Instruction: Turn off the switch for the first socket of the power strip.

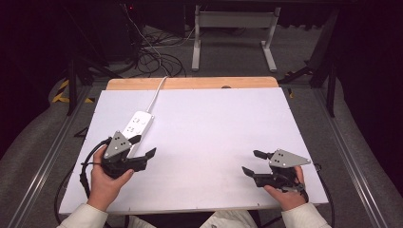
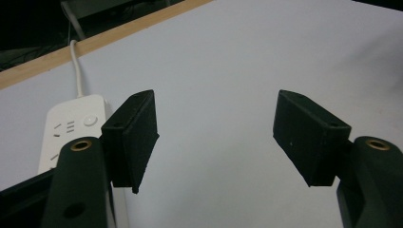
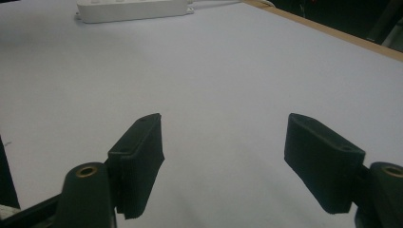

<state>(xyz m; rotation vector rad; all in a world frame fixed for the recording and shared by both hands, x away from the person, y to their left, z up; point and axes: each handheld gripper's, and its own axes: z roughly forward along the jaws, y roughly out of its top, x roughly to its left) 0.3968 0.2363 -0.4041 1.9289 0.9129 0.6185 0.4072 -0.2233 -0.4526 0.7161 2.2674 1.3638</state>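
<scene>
A white power strip [image 1: 138,123] lies on the left part of the white table top [image 1: 214,114], and its cord [image 1: 157,92] runs off over the far edge. My left gripper [image 1: 144,146] hovers just beside the strip's near end, open, with nothing between its jaws. The left gripper view has the strip [image 2: 71,128] behind the left jaw and bare table between the open gripper [image 2: 221,135]. My right gripper [image 1: 251,162] stands open near the front right, pointing left. The right gripper view looks past the open, empty gripper [image 3: 223,161] to the strip [image 3: 133,9] far off.
A wooden strip [image 1: 190,83] borders the table's far edge. Beyond it on the floor lie tangled cables [image 1: 152,57] and the white legs of another frame [image 1: 233,33]. Metal rails [image 1: 52,147] run along both sides of the table.
</scene>
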